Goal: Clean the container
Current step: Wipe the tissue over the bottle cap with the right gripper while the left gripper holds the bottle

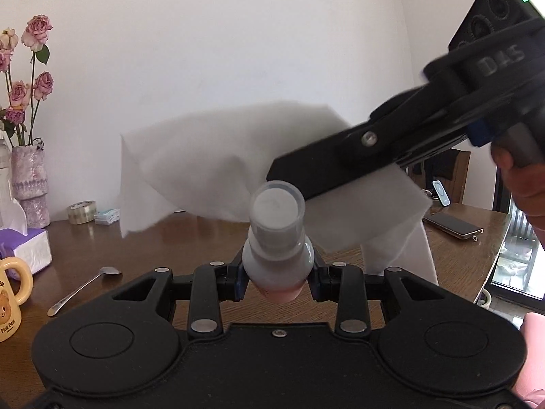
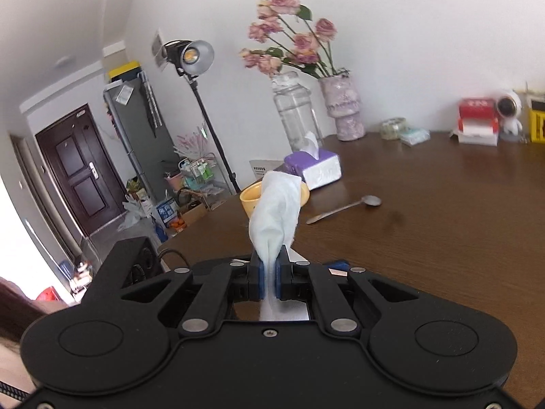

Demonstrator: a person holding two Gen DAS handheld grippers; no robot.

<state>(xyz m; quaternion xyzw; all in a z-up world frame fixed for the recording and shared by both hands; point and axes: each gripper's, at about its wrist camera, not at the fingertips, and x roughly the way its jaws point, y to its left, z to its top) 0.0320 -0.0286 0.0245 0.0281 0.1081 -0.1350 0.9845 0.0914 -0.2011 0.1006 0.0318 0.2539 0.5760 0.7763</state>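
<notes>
My left gripper (image 1: 277, 272) is shut on a small plastic container (image 1: 276, 235) with a clear cap, a white upper body and a pinkish base. It holds it above the brown table (image 1: 136, 248), cap pointing away. My right gripper (image 2: 269, 274) is shut on a white tissue (image 2: 276, 211), which sticks up between the blue pads. In the left wrist view the right gripper (image 1: 289, 173) comes in from the upper right, just above the container's cap, with the tissue (image 1: 211, 160) hanging behind and beside the container. The container does not show in the right wrist view.
On the table are a purple tissue box (image 2: 315, 165), a yellow mug (image 2: 253, 197), a metal spoon (image 2: 344, 208), a vase of pink roses (image 2: 342, 109), a clear jar (image 2: 296, 112), a tape roll (image 1: 81, 212) and a phone (image 1: 453, 226). A studio lamp (image 2: 194, 56) stands past the table's left edge.
</notes>
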